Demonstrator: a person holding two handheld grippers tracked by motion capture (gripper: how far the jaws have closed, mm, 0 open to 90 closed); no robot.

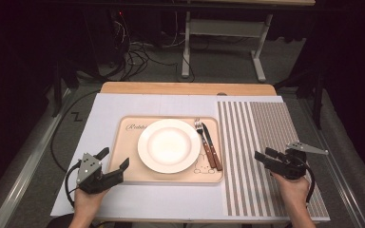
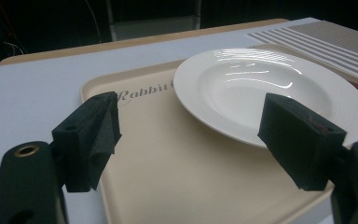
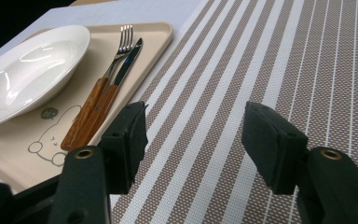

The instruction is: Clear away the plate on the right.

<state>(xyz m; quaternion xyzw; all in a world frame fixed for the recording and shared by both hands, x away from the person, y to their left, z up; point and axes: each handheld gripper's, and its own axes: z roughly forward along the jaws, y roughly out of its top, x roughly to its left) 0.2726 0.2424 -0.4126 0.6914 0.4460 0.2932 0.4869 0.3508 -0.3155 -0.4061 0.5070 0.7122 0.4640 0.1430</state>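
Observation:
A white plate (image 1: 169,145) (image 2: 270,93) (image 3: 28,70) sits in the middle of a beige tray (image 1: 123,142) (image 2: 177,172) (image 3: 158,32). To its right on the tray lie a fork (image 1: 203,142) (image 3: 103,84) and a knife (image 1: 211,145) (image 3: 116,88) with wooden handles, side by side. My left gripper (image 1: 114,159) (image 2: 191,140) is open over the tray's near left corner, with nothing between its jaws. Over the striped placemat (image 1: 261,142) (image 3: 261,70), right of the tray, my right gripper (image 1: 264,154) (image 3: 193,140) stands open and holds nothing.
The tray and placemat lie on a white board (image 1: 104,109) over a wooden table (image 1: 185,88). Beyond the table's far edge are cables (image 1: 133,57) on the floor and a white table frame (image 1: 223,38).

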